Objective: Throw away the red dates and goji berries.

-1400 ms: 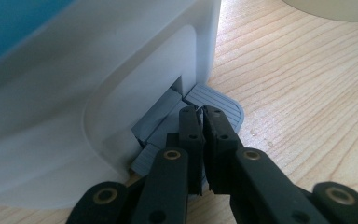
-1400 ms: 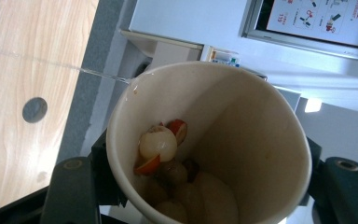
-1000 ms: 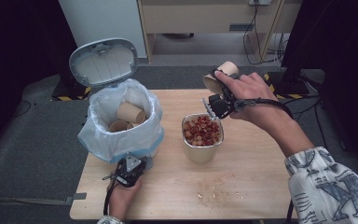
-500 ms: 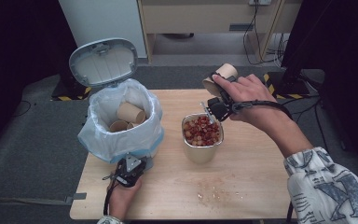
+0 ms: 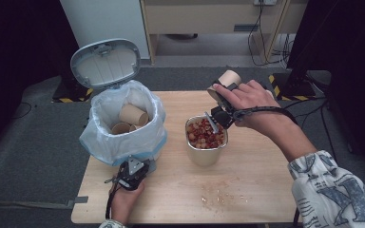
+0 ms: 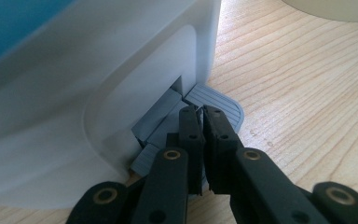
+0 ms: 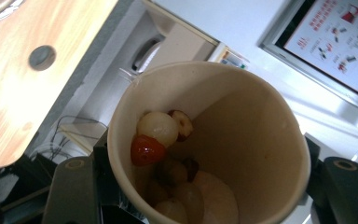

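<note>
Now | paper cup (image 7: 205, 140) clamped between right tongs (image 5: 222, 102) | above steel pot (image 5: 206, 154)

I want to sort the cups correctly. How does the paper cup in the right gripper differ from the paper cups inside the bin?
The held paper cup is gripped by the right gripper, tilted over the metal container, with fruit pieces sticking inside. The cups in the bin lie loose on their sides in the bag and look empty. All are plain tan paper cups.
</note>
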